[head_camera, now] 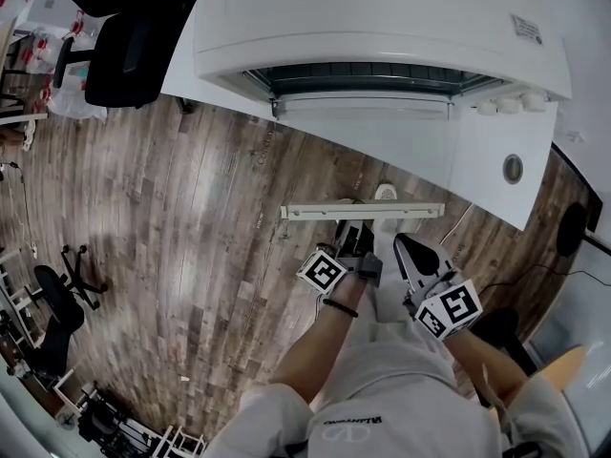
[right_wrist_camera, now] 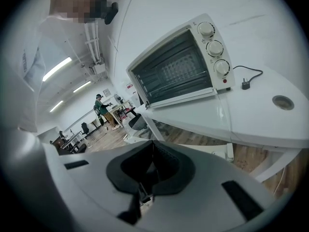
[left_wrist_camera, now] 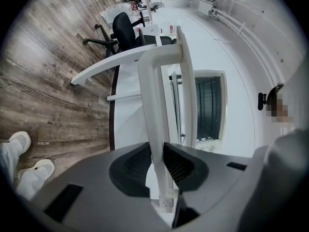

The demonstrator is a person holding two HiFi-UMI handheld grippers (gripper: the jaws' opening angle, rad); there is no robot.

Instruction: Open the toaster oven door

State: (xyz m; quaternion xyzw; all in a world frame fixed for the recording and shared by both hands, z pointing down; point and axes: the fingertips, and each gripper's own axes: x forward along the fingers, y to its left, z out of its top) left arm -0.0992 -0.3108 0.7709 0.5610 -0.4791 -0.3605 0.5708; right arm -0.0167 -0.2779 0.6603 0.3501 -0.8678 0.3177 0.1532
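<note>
A white toaster oven [head_camera: 382, 27] stands on a white table [head_camera: 487, 151]. Its door is swung out and down toward me. The long white door handle [head_camera: 363, 210] hangs past the table edge. My left gripper [head_camera: 351, 229] is shut on this handle, and in the left gripper view the bar [left_wrist_camera: 159, 105] runs between the dark pads [left_wrist_camera: 178, 166], which press on it. The door's window [left_wrist_camera: 210, 108] shows to the right of the bar. My right gripper [head_camera: 409, 248] hangs just right of the left one, below the handle, shut [right_wrist_camera: 152, 166] with nothing in it. It faces the oven [right_wrist_camera: 178, 71] and its three knobs [right_wrist_camera: 215, 47].
The oven's plug [right_wrist_camera: 246, 84] lies loose on the table beside a round cable hole [head_camera: 513, 168]. A black office chair [head_camera: 124, 51] stands at the table's far left. The floor is wood planks [head_camera: 172, 218], and my shoes [left_wrist_camera: 29, 168] are below the handle.
</note>
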